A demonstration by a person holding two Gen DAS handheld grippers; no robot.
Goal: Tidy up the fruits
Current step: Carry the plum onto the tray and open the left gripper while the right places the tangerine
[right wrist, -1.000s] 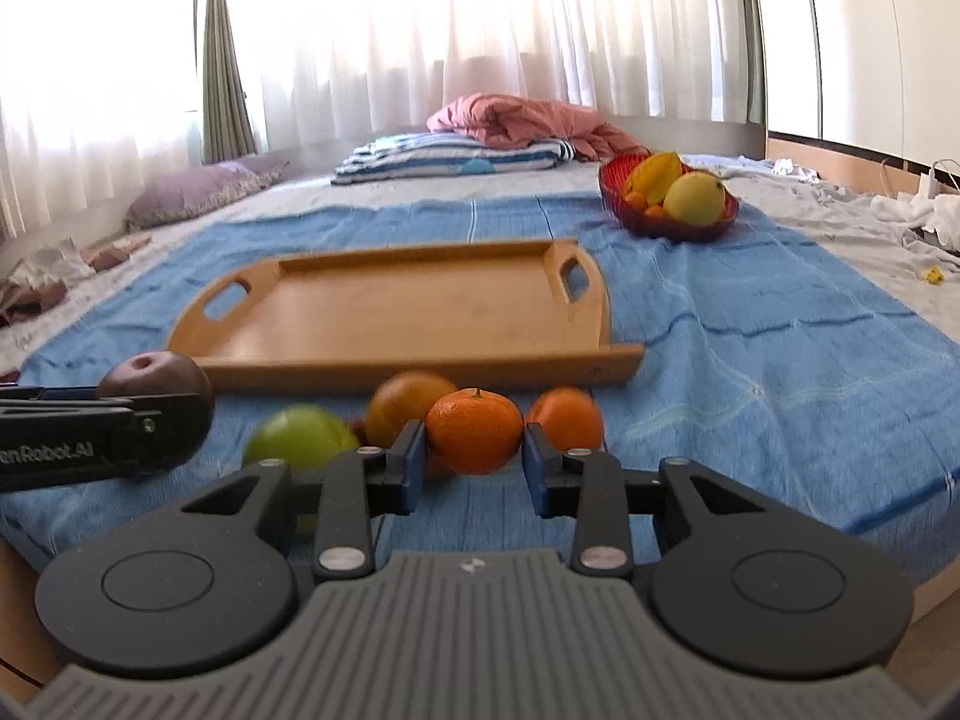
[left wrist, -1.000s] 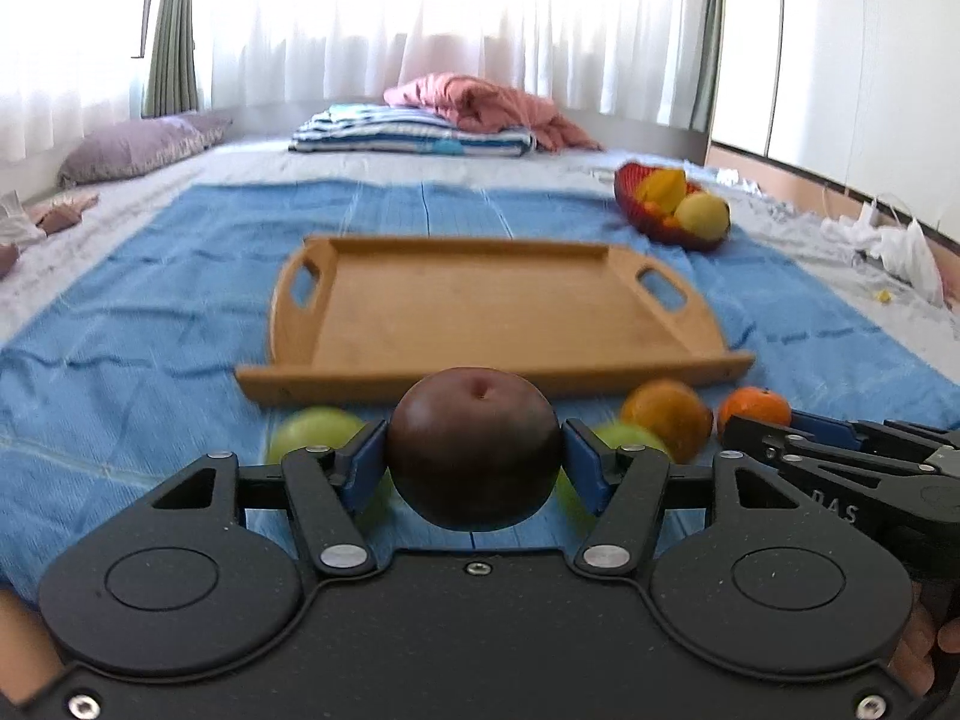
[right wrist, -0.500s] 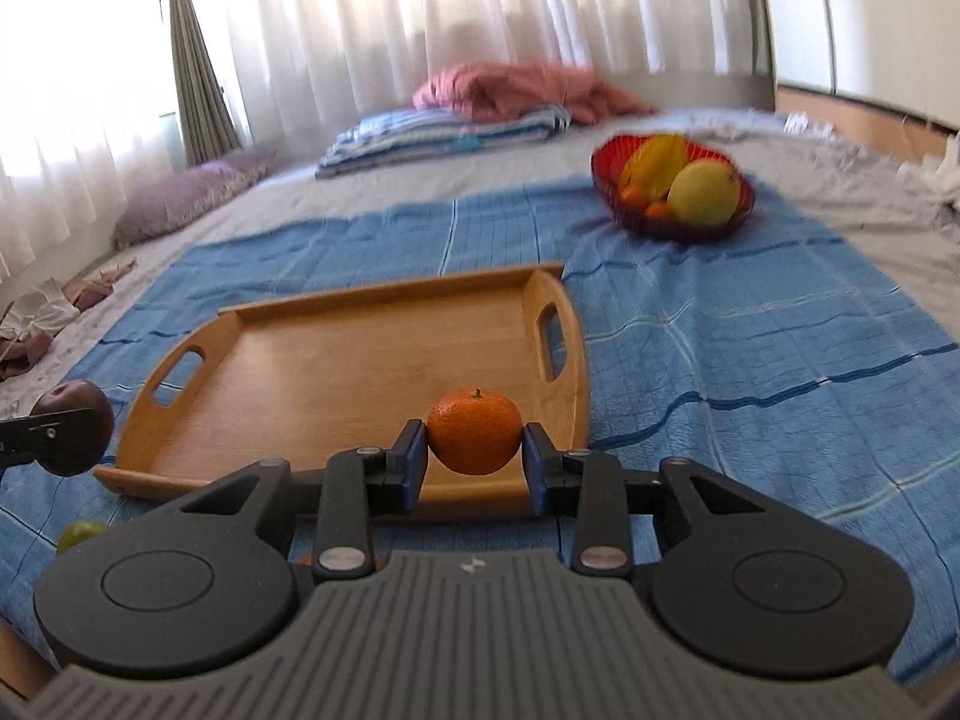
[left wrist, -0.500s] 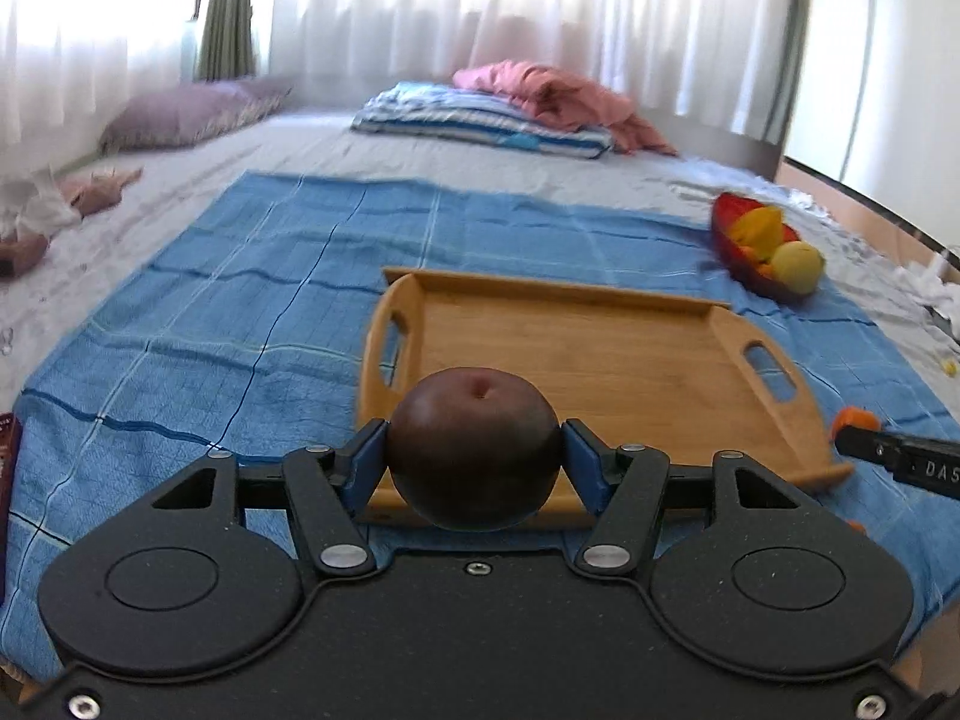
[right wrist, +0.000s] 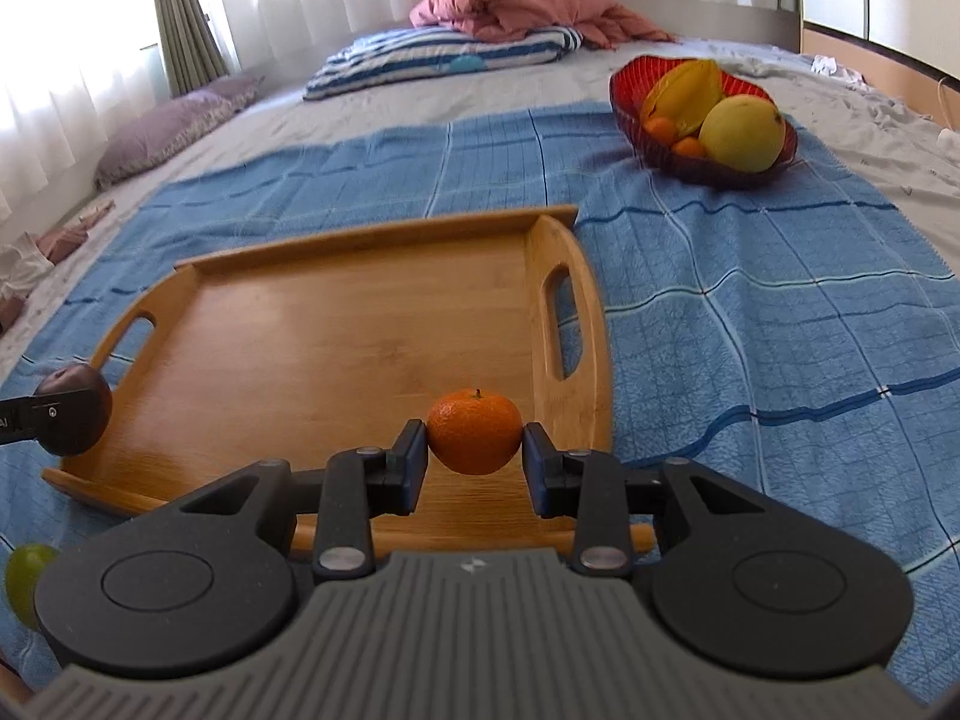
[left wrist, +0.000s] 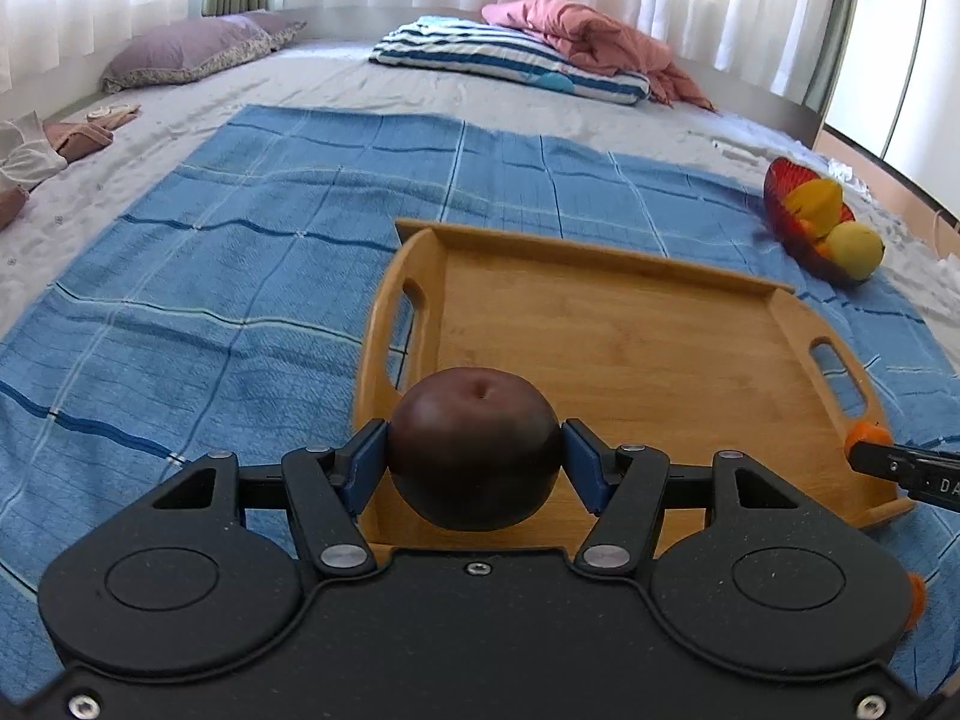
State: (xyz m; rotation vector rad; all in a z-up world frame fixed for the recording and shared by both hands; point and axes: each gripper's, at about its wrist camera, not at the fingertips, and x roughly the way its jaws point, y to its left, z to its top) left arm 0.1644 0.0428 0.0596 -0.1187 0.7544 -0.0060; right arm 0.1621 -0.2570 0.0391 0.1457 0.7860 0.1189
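Note:
My left gripper is shut on a dark purple plum and holds it above the near left corner of the wooden tray. My right gripper is shut on a small orange mandarin and holds it above the tray's near right part. The plum in the left gripper also shows at the left edge of the right wrist view. The mandarin tip shows at the right of the left wrist view. A green fruit lies on the blanket, near left of the tray.
The tray lies on a blue checked blanket over a bed. A red bowl with yellow and orange fruit stands at the far right. A striped pillow, a pink blanket and a purple pillow lie at the back.
Both grippers have risen and moved forward with their fruit, from the blanket in front of the tray to above the tray's near edge. The loose fruits have dropped out of view below.

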